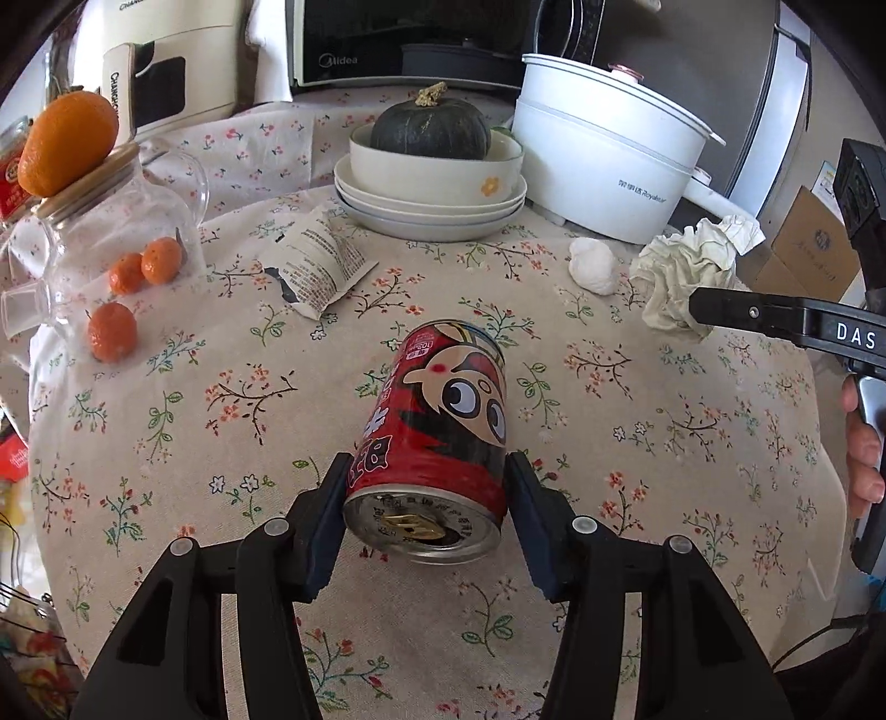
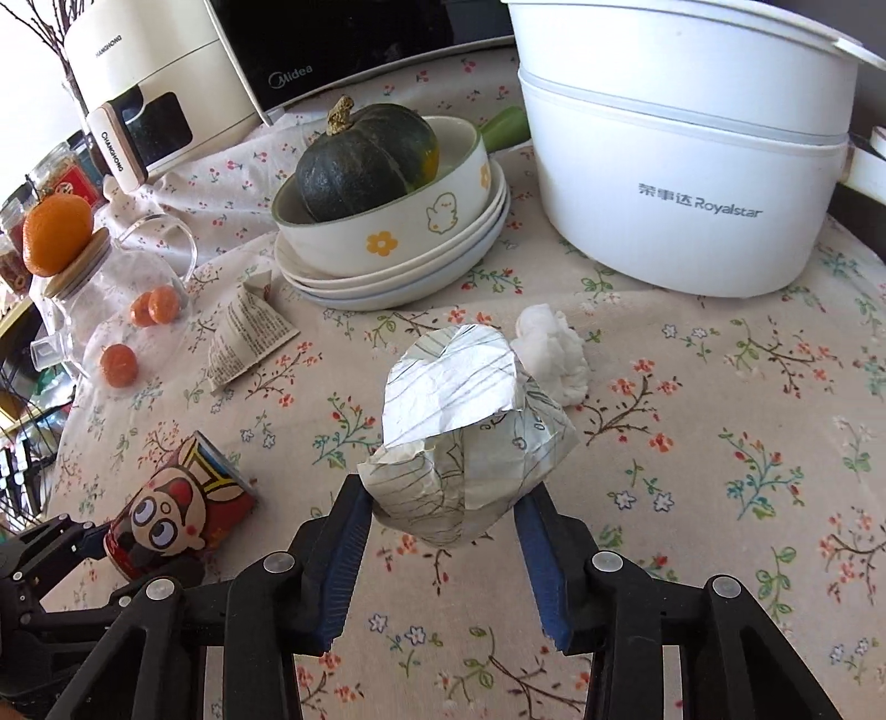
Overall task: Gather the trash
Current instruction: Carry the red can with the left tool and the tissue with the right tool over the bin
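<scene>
A red drink can (image 1: pixel 437 437) with a cartoon face lies between the fingers of my left gripper (image 1: pixel 429 471), which is shut on it near its open top end. The can also shows in the right wrist view (image 2: pixel 177 515), low left. My right gripper (image 2: pixel 443 498) is shut on a crumpled paper ball (image 2: pixel 470 437) and holds it above the floral tablecloth (image 2: pixel 720 498). The ball also shows in the left wrist view (image 1: pixel 686 271). A white tissue wad (image 2: pixel 554 349) and a torn printed wrapper (image 2: pixel 243 338) lie loose on the cloth.
A dark squash sits in a bowl on stacked plates (image 2: pixel 387 243). A white Royalstar pot (image 2: pixel 681 160) stands at the back right. A glass jar (image 2: pixel 127 299) with an orange on its lid and small oranges beside it stands left. A microwave (image 1: pixel 410 44) is behind.
</scene>
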`<state>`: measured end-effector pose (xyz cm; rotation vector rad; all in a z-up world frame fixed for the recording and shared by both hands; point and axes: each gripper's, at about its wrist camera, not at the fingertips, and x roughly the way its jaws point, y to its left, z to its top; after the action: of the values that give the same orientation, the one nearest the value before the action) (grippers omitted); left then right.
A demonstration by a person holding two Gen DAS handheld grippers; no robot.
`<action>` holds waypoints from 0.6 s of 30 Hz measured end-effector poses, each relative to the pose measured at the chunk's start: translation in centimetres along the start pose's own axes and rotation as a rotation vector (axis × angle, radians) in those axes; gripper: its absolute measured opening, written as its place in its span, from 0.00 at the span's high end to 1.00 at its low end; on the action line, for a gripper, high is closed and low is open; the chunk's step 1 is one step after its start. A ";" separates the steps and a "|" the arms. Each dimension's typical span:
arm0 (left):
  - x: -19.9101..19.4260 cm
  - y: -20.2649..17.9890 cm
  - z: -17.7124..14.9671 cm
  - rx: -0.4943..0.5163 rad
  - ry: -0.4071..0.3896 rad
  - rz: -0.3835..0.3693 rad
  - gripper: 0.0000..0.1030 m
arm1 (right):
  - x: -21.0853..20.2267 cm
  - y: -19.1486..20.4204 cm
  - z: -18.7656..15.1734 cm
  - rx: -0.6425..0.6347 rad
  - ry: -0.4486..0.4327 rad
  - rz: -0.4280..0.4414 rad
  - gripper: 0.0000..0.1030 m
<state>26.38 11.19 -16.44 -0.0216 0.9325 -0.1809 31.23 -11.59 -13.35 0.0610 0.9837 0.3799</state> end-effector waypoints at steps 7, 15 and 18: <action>-3.4 -2.4 -2.1 -0.003 0.007 -0.003 0.46 | -5.1 -2.0 -2.8 0.012 0.005 -0.035 0.54; -7.2 -5.9 -4.1 0.013 -0.014 -0.017 0.47 | -10.2 -3.2 -6.5 -0.017 0.015 -0.100 0.54; -8.5 -6.8 -4.6 0.006 -0.022 -0.022 0.47 | -11.5 -3.6 -7.7 -0.024 0.023 -0.124 0.54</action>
<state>16.80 6.13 -11.77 -0.0280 0.9104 -0.2032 20.23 -19.75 -9.28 -0.0259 1.0006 0.2787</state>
